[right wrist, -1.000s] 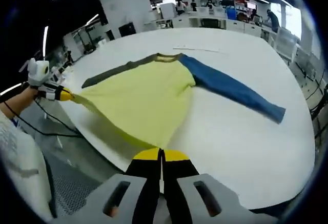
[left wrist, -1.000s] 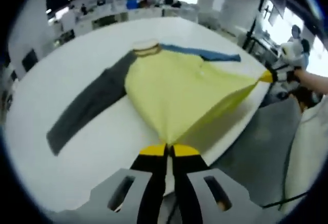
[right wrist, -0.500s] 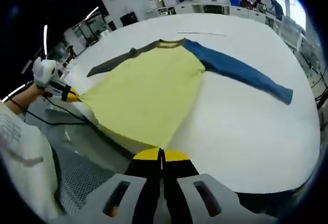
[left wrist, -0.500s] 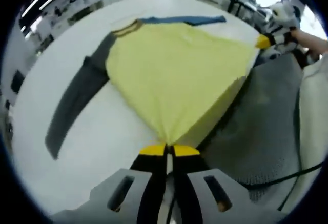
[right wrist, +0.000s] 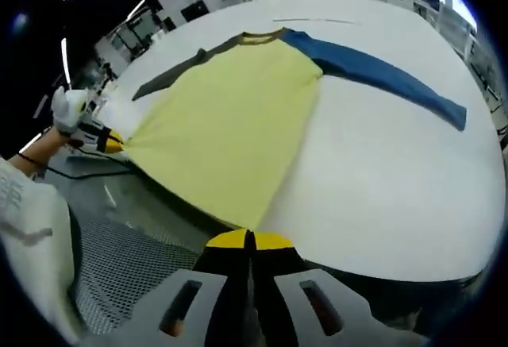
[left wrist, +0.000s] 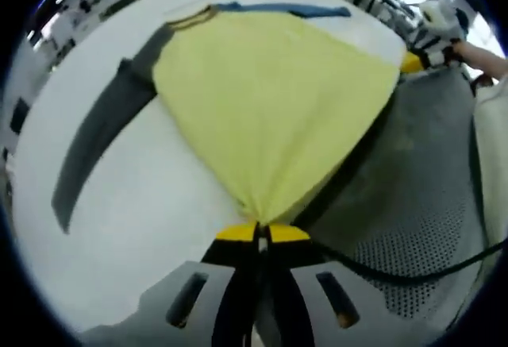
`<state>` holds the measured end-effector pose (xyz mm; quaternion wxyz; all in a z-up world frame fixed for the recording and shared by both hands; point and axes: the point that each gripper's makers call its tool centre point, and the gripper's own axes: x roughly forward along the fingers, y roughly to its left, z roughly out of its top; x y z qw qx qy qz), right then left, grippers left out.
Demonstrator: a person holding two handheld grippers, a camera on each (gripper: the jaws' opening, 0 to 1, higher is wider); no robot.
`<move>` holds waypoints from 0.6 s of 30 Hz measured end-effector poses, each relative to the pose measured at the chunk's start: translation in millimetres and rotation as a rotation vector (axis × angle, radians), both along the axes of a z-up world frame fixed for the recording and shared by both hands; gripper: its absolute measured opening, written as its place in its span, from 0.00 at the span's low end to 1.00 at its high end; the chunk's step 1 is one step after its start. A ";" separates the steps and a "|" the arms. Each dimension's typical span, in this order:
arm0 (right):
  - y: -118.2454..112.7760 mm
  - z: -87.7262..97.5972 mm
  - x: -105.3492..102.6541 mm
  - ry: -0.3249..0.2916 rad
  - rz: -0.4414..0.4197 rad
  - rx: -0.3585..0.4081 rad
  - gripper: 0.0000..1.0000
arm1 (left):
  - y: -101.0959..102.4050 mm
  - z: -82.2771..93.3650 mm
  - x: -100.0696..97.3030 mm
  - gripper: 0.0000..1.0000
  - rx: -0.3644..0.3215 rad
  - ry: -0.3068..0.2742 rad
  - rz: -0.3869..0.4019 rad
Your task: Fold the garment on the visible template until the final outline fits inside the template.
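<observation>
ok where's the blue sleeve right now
In the right gripper view the blue sleeve lies flat on the white table, stretching from the yellow shirt body toward the right edge, away from both tools.

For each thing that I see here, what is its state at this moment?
Shirt: unfolded, hem stretched between both grippers and lifted past the table edge.
Grey sleeve: lying flat on the table.
Blue sleeve: spread flat on the table.
Left gripper: shut on a hem corner.
Right gripper: shut on the other hem corner.
Table: carrying the shirt.
</observation>
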<state>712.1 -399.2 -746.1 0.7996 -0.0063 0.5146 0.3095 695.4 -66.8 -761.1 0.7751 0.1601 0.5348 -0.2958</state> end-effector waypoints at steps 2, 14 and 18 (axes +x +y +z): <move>-0.2 -4.1 -0.5 0.015 0.005 -0.006 0.01 | -0.4 -4.1 -1.5 0.00 0.021 0.004 -0.025; -1.5 -20.7 -5.9 0.055 0.024 -0.030 0.01 | 3.3 -13.1 -4.9 0.01 0.028 0.017 -0.024; -0.9 -22.7 -6.5 0.066 0.029 -0.033 0.01 | 6.4 -15.7 -7.8 0.00 0.048 0.023 -0.035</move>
